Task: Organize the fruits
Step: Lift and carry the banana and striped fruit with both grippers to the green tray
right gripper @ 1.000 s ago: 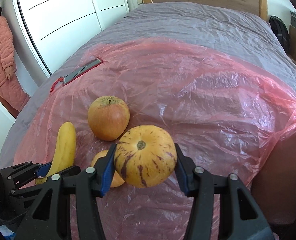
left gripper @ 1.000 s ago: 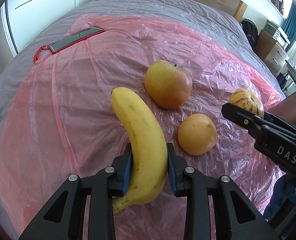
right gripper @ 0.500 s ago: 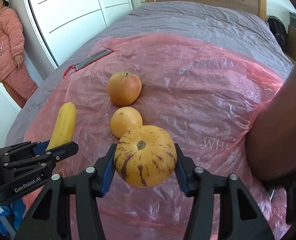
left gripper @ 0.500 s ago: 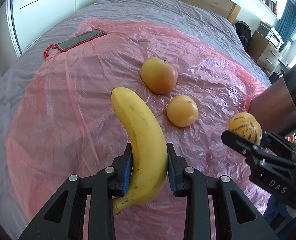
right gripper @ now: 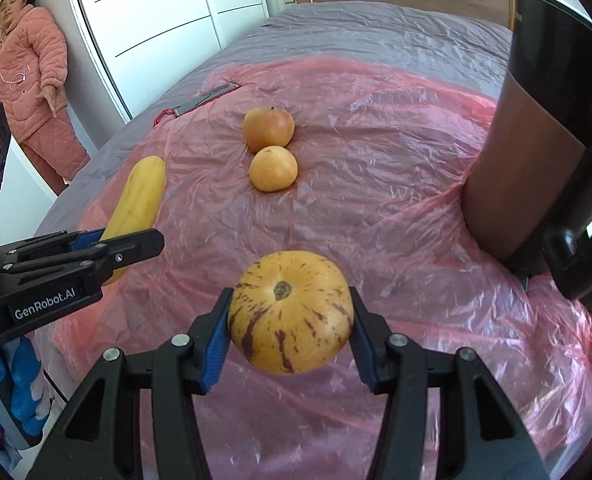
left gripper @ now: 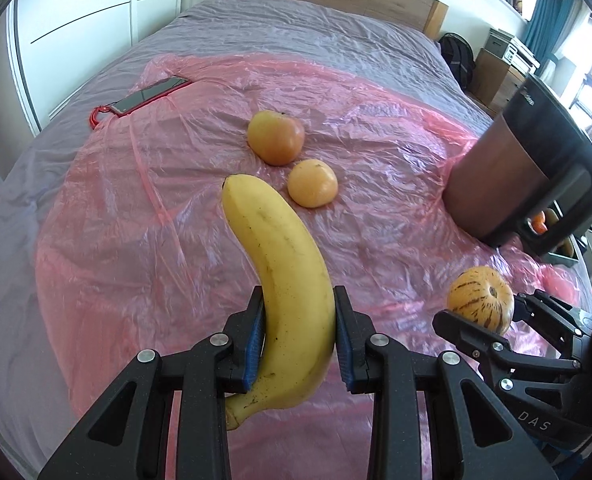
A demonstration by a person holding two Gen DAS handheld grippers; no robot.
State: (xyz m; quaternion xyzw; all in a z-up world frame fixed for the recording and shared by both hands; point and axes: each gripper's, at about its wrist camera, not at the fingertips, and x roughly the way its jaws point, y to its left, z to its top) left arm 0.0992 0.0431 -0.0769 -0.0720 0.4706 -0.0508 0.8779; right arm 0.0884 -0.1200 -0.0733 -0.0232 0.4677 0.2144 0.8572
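Both claws loaded above the bed.

We are gripping the banana point(left gripper: 292, 292) in the left claw point(left gripper: 297, 336) and the striped melon point(right gripper: 290, 312) in the right claw point(right gripper: 290, 334), both lifted. Apple point(left gripper: 276, 137) and orange point(left gripper: 312, 183) are lying ahead on the pink plastic sheet point(left gripper: 136, 220), touching or nearly so. A brown bin point(left gripper: 507, 168) is standing right, a phone point(left gripper: 148, 95) far left. Grey bedspread, white wardrobe.

The right tool point(right gripper: 290, 316) clamps a striped melon point(right gripper: 290, 312) (stem scar facing up) above pink plastic sheet point(right gripper: 375, 208).
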